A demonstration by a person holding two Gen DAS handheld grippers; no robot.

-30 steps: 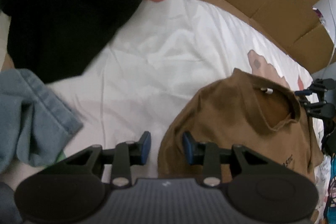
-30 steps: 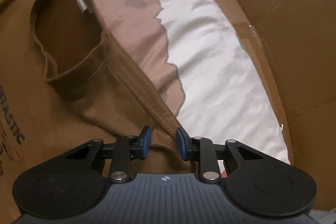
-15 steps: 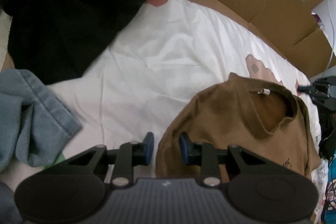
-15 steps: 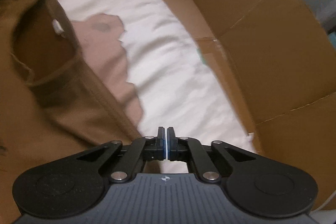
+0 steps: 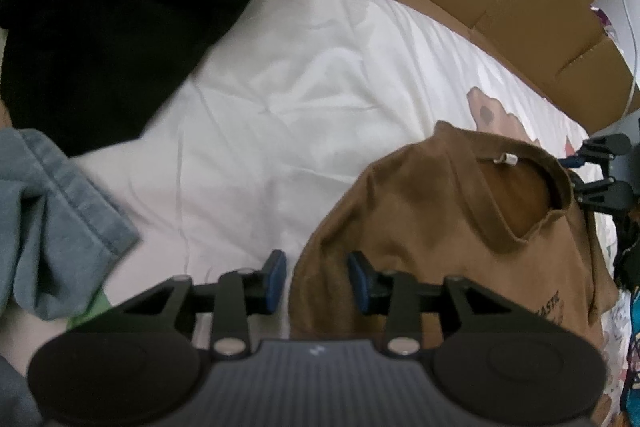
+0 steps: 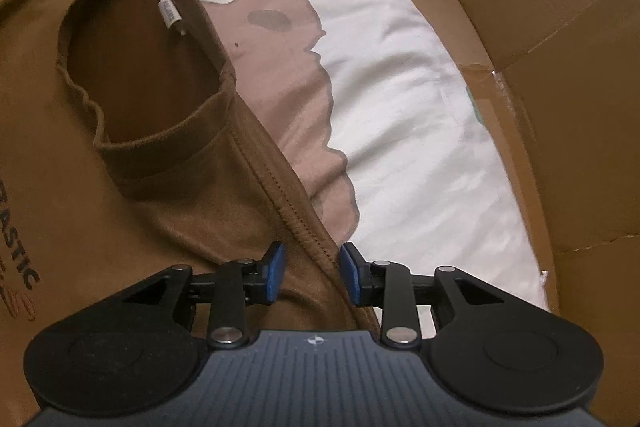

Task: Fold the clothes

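Lying flat — one brown shirt [image 6: 132, 211]

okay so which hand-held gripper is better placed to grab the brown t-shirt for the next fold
Right, probably. The right hand-held gripper is opening with the brown t-shirt's stitched shoulder edge between its pads. The left hand-held gripper only straddles the shirt's outer edge, one pad over the white sheet.

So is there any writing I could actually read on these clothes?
"ASTIC": end of a cut-off word printed on the brown shirt, dark capitals.
Orange print below it: cut off, unreadable.
White neck tag: lettering too small to read.
Nothing readable elsewhere.
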